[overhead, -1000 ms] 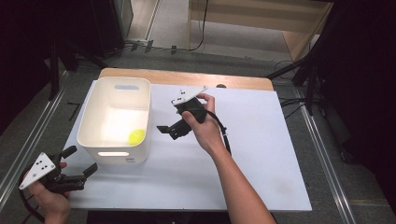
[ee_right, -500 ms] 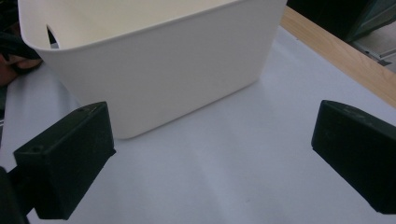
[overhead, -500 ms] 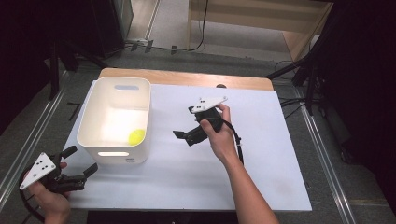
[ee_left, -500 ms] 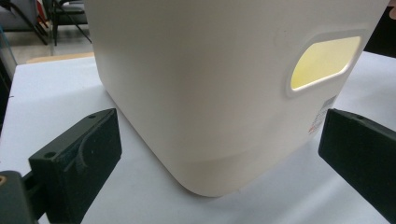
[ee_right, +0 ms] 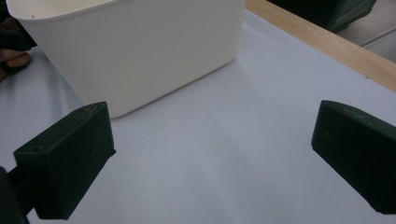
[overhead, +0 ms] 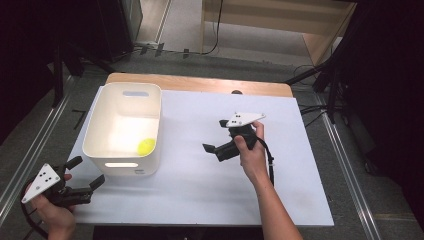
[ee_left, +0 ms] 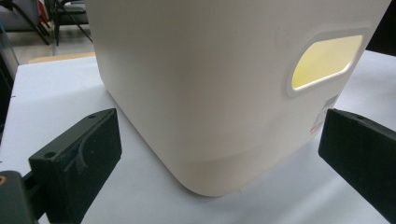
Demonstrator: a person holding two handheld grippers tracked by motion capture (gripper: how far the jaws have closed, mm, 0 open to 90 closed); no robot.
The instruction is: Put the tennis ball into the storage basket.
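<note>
Item one: a white rectangular plastic bin point(overhead: 125, 129) with rounded corners, smooth matte walls and an oblong handle slot cut in each end, standing on the left half of the table. Inside it, on the floor toward the near right corner, lies a small round yellow-green ball point(overhead: 146, 146).

Item two: a flat white table top point(overhead: 200, 170), smooth and unmarked, with a pale wooden strip point(overhead: 200, 84) along its far edge.

Item three: your left gripper point(overhead: 86, 174), black with blocky matte jaws and a grey three-cornered plate on top, held at the near left corner of the table. Its jaws stand wide apart with nothing between them, pointing at the near left corner of the bin, close to it but not touching.

Item four: your right gripper point(overhead: 216, 136), same make, held in your right hand point(overhead: 250, 152) above the middle of the table, right of the bin and well apart from it. Its jaws stand wide apart and empty, aimed left toward the bin.
</note>
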